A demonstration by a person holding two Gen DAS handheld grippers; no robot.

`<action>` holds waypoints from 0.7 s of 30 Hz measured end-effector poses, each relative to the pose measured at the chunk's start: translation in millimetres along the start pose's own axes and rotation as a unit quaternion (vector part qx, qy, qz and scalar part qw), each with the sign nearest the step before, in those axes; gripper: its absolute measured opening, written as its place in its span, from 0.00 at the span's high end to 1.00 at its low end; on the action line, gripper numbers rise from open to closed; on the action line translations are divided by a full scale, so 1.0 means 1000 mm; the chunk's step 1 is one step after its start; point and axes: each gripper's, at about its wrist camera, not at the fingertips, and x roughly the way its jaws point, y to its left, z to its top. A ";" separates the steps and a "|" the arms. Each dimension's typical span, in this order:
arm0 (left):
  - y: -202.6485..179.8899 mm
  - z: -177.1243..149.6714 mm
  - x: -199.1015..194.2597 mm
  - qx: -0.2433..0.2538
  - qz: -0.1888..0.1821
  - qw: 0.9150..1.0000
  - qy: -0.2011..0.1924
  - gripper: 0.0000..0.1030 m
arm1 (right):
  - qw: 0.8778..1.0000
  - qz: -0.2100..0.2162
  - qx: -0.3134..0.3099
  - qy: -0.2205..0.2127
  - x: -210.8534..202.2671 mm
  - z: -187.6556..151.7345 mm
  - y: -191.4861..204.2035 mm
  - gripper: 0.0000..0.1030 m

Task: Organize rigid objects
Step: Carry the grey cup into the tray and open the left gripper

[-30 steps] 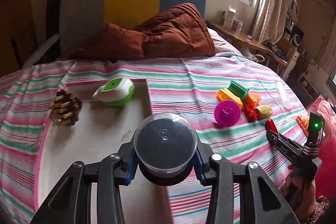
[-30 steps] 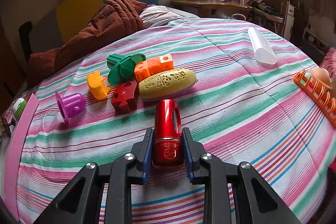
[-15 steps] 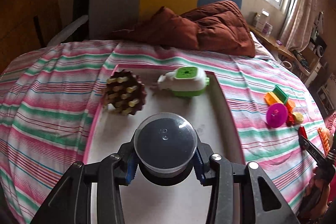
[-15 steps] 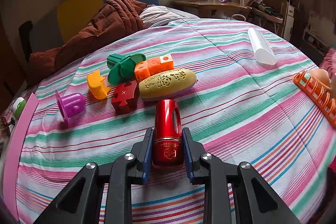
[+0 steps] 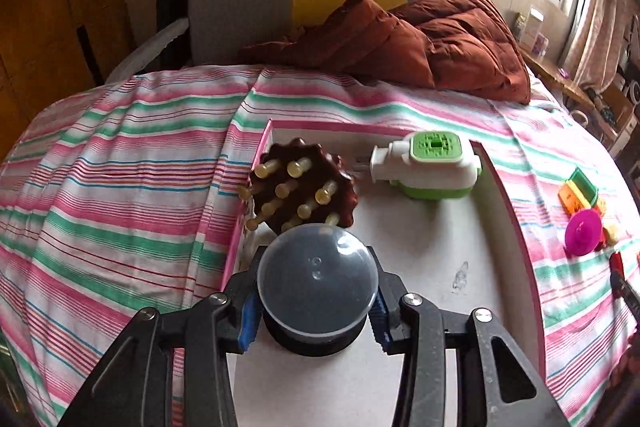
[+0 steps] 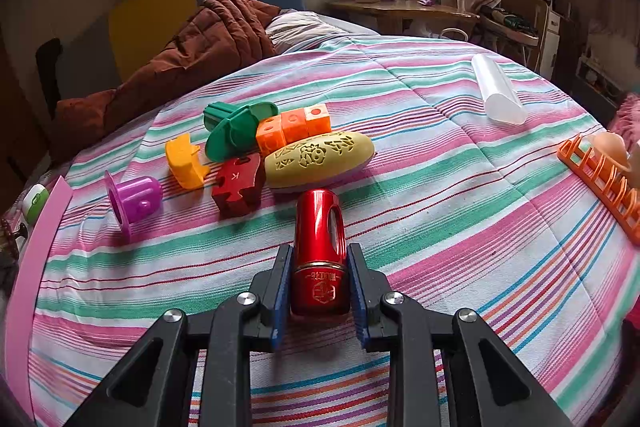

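Black jar pinched in left jaws, tilted downward over white tray; right jaws pinch red bottle.

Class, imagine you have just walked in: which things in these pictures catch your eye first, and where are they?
The left claw grips a black jar with a clear domed lid over the white board. The right claw clamps a shiny red bottle above the striped bedspread, beside bright plastic toys.

Tray: far end blocked by brown peg toy and green-white toy. Near right floor lay bare. Toy cluster crowded the bed; right stretch open.
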 end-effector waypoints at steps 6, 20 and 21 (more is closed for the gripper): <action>0.006 -0.007 -0.019 -0.025 0.002 0.999 -0.020 0.56 | 1.000 -0.001 -0.001 0.000 0.000 0.000 0.000 0.74; 0.009 -0.042 -0.053 -0.041 0.020 0.998 -0.050 0.58 | 1.000 -0.001 -0.002 0.001 0.001 0.001 -0.001 0.74; 0.007 -0.043 -0.053 -0.036 0.022 0.998 -0.048 0.63 | 1.000 -0.001 -0.002 0.001 0.001 0.001 -0.001 0.74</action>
